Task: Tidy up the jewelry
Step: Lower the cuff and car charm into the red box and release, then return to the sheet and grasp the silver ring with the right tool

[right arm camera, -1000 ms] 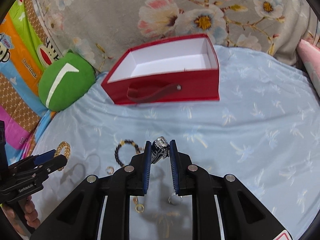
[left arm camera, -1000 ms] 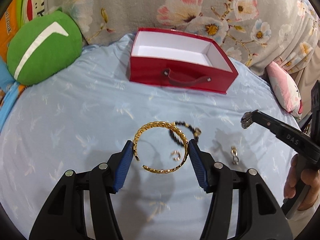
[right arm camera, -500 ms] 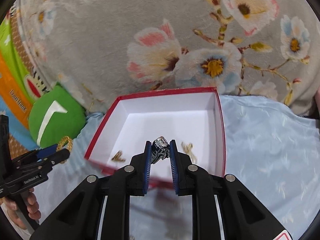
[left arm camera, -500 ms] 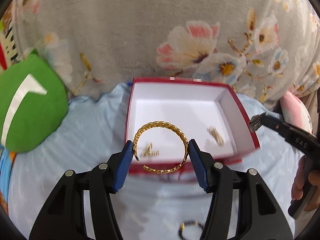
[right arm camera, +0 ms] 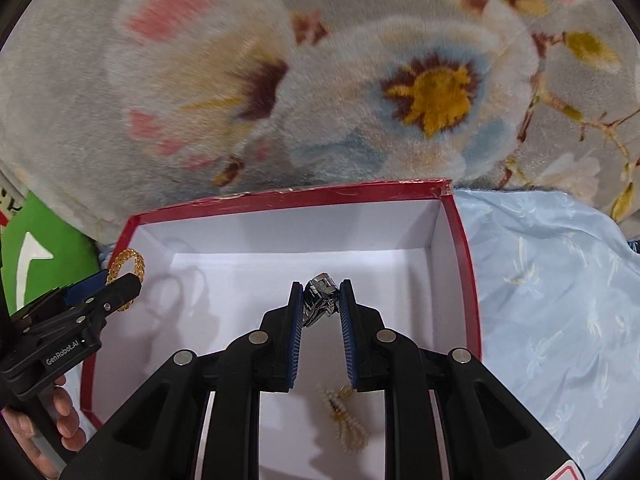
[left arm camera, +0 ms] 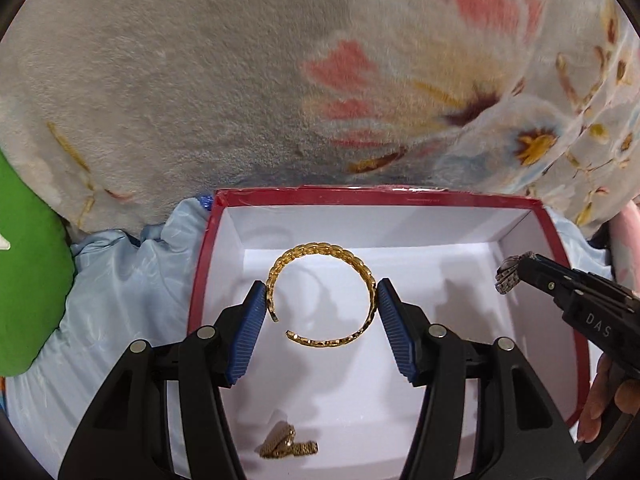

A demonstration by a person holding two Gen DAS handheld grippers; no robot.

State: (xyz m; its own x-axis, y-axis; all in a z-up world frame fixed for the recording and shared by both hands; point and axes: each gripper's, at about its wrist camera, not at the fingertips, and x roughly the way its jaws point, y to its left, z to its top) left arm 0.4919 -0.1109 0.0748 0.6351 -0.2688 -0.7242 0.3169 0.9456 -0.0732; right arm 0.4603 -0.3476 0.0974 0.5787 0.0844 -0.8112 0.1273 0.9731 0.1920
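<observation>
My left gripper point(left arm camera: 322, 300) is shut on a gold open bangle point(left arm camera: 324, 254) and holds it over the white inside of the red box point(left arm camera: 376, 195). My right gripper point(right arm camera: 320, 300) is shut on a silver link bracelet point(right arm camera: 320, 294) and holds it over the same box point(right arm camera: 288, 197). Each gripper shows in the other's view: the right gripper point(left arm camera: 516, 276) with the silver piece at the box's right side, the left gripper point(right arm camera: 124, 280) with the gold bangle point(right arm camera: 128, 260) at its left wall. A gold chain piece point(left arm camera: 286, 446) lies on the box floor, and another gold chain point(right arm camera: 346, 420) lies below my right fingers.
A grey floral blanket point(left arm camera: 280, 80) rises right behind the box. A green cushion point(left arm camera: 28, 280) lies to the left. The box stands on a pale blue sheet point(right arm camera: 552, 300).
Both grippers have moved forward from the sheet to over the open box, each carrying its piece. The loose jewellery on the sheet has dropped out of view.
</observation>
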